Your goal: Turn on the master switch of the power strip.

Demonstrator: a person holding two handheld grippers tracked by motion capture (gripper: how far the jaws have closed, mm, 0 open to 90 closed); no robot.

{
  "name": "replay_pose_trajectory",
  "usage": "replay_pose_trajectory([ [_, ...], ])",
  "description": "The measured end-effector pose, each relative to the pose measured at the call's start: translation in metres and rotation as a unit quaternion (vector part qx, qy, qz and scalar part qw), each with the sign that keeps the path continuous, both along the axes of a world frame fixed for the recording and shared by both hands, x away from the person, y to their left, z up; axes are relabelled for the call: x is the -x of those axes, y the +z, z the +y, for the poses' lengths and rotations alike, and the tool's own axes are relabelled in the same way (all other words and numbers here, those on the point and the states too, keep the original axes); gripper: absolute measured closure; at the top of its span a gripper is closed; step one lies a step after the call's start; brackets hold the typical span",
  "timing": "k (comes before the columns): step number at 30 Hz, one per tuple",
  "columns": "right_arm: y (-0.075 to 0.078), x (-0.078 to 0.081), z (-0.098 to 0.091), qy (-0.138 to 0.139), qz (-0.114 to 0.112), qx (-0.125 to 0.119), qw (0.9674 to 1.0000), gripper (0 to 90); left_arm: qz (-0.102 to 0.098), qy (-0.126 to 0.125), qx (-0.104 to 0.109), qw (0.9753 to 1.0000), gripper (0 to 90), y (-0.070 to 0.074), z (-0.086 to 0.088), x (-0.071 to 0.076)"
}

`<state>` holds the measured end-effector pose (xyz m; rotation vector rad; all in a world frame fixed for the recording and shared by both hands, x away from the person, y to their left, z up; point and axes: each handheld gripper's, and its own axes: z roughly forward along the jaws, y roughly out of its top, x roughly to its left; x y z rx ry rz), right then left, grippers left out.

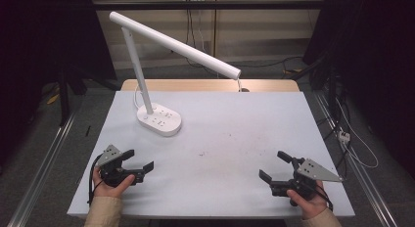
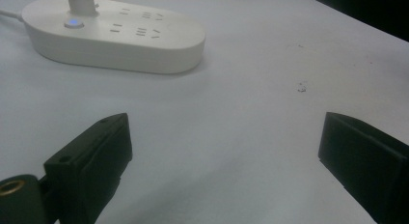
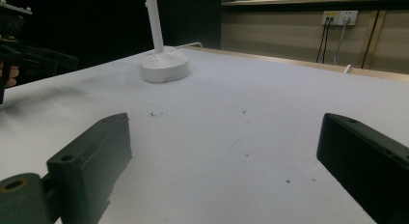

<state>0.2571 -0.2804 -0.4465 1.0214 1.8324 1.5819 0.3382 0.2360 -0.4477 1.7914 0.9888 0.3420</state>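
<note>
My left gripper (image 1: 139,159) rests at the near left of the white table (image 1: 235,119), held by a hand, its jaws open with nothing between them. In the left gripper view the gripper (image 2: 224,137) points at bare tabletop, with the lamp base (image 2: 115,38) just beyond. My right gripper (image 1: 274,166) sits at the near right, also held by a hand and open with nothing in it. The right gripper view has the gripper (image 3: 224,137) over bare table, and the other gripper (image 3: 19,55) far off at the left edge.
A white desk lamp (image 1: 158,119) stands at the back left, its long head (image 1: 176,43) slanting over the table's far middle. A wooden strip (image 1: 210,85) runs along the far edge. Cables (image 1: 350,139) hang off the right side. Wall sockets (image 3: 340,16) sit behind.
</note>
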Motion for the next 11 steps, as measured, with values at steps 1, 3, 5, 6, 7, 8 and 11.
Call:
replay_pose_trajectory([
  [1,0.0001,0.0001,0.0002,0.001,0.001,0.000,1.0000,4.6,0.000,-0.001,-0.003,1.0000,4.2,-0.0002,-0.0002,0.0001],
  [3,0.0000,0.0001,0.0002,0.001,0.001,0.000,1.0000,4.6,0.000,0.001,-0.006,1.0000,4.2,-0.0005,-0.0007,0.0002],
  [5,-0.0001,-0.0001,0.0000,0.000,0.000,0.000,1.0000,4.6,-0.001,0.001,-0.005,1.0000,4.2,-0.0006,-0.0010,0.0002],
  [6,-0.0002,-0.0001,-0.0001,0.000,0.001,0.000,1.0000,4.6,-0.001,0.001,-0.006,1.0000,4.2,-0.0007,-0.0008,0.0001],
  [7,-0.0002,-0.0001,-0.0001,0.000,0.001,0.000,1.0000,4.6,-0.002,0.000,-0.005,1.0000,4.1,-0.0009,-0.0006,0.0001],
  [8,-0.0002,0.0000,-0.0001,0.000,0.002,0.000,1.0000,4.7,-0.002,0.000,-0.005,1.0000,4.2,-0.0011,-0.0005,-0.0002],
  [11,-0.0001,-0.0002,-0.0002,-0.001,0.001,0.000,1.0000,4.6,0.000,0.007,-0.008,0.9999,4.2,-0.0028,-0.0006,-0.0018],
])
